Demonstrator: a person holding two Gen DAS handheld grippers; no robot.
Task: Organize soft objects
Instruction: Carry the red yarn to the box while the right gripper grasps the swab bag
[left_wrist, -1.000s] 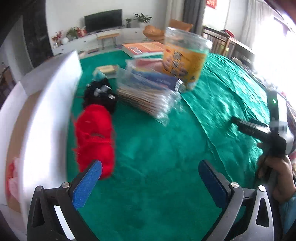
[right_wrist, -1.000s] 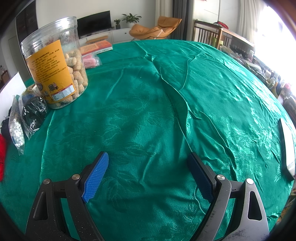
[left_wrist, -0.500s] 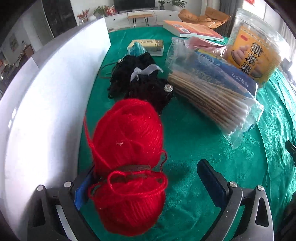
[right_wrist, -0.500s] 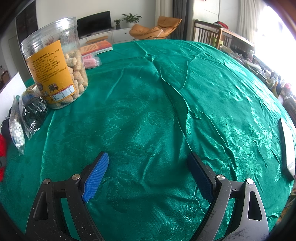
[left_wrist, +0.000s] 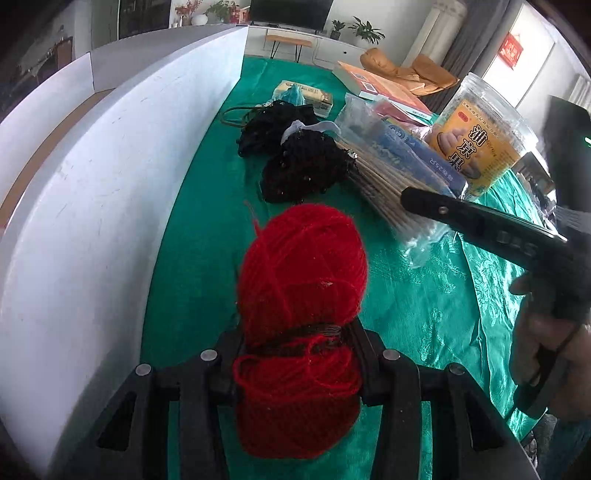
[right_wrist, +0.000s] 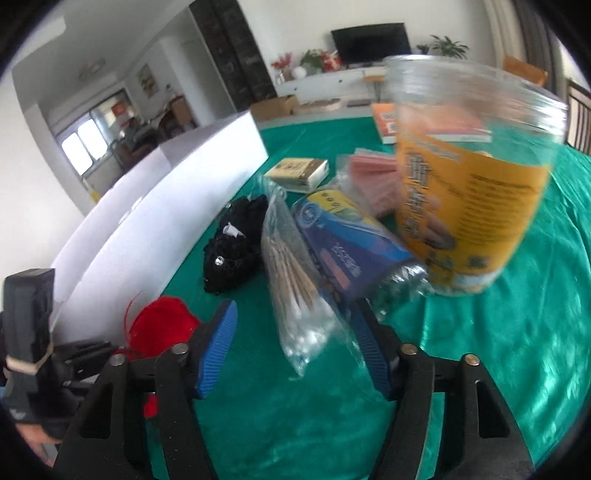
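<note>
Yarn (left_wrist: 301, 280) sits pinched in the left gripper (left_wrist: 299, 341), whose jaws just closed; right gripper (right_wrist: 295, 347), also closing, straddles a swab bag (right_wrist: 295, 295) without gripping it.

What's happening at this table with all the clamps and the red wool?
A person is sorting soft things with a two-finger gripper in each hand. The left gripper has just closed on the red ball of yarn, beside a white box on the green tablecloth. The right gripper has been closing around the end of a clear bag of cotton swabs, but its pads don't visibly press it. Black mesh items wait nearby.
</note>
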